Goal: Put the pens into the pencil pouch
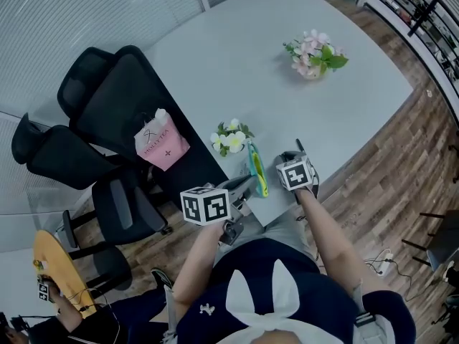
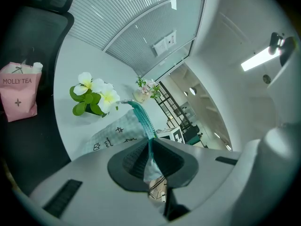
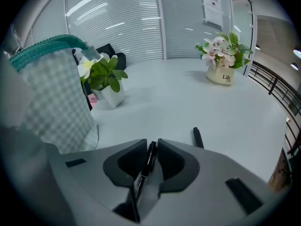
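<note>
The left gripper (image 2: 149,147) pinches the pencil pouch (image 2: 117,133) by its rim, holding it upright over the table's (image 3: 178,98) near edge. The right gripper (image 3: 151,146) is clenched on a black pen (image 3: 147,165) just beside the pouch. A second pen (image 3: 197,136) lies to the right, so both seemingly remain.

Your head camera is looking steeply down from high over your arms, taking in the whole surface (image 1: 237,70) and the chairs (image 1: 107,99) beside it. The camera on your left tongs (image 2: 149,142) is sitting right behind them, facing low along the surface and up toward the ceiling. The one on your right tongs (image 3: 151,144) is facing level across the surface, equally close. All three are sharing the pouch (image 2: 115,133), the white flowers (image 2: 94,95) and the pink flowers (image 3: 221,55).
</note>
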Action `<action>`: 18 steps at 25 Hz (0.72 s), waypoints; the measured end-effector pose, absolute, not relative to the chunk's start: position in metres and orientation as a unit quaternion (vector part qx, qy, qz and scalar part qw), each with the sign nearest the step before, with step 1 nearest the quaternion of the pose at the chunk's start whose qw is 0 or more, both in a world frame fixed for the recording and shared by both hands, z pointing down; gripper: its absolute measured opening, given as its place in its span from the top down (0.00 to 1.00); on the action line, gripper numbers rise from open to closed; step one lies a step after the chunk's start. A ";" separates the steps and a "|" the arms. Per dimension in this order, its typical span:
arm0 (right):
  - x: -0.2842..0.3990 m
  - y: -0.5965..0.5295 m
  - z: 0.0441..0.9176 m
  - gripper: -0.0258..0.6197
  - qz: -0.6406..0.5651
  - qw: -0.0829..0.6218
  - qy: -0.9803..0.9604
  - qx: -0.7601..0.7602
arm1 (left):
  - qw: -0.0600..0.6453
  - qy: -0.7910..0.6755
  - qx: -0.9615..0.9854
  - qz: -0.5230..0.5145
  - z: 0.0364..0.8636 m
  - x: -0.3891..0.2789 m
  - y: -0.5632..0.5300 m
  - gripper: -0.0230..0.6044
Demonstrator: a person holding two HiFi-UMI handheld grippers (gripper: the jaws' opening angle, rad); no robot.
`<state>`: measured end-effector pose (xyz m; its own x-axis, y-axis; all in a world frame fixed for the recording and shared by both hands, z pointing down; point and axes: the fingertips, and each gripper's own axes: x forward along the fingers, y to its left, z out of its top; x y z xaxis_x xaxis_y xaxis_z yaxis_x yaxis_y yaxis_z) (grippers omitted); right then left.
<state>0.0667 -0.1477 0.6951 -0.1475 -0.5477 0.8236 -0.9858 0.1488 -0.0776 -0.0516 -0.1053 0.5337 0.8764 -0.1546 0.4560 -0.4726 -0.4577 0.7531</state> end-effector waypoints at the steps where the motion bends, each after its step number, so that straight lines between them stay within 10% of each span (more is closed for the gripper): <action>1: 0.067 -0.148 0.693 0.84 0.329 0.331 -0.681 0.565 | 0.483 -0.188 0.839 0.165 0.534 -0.052 -0.105 0.89; 18: 0.063 -0.152 0.628 0.86 0.317 0.214 -0.711 0.590 | 0.490 -0.198 0.836 0.152 0.533 -0.057 -0.104 0.89</action>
<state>0.0634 -0.1520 0.6278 -0.2116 -0.7039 0.6781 -0.9748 0.1018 -0.1985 -0.0569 -0.1041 0.5326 0.8759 -0.1816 0.4471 -0.4788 -0.4423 0.7584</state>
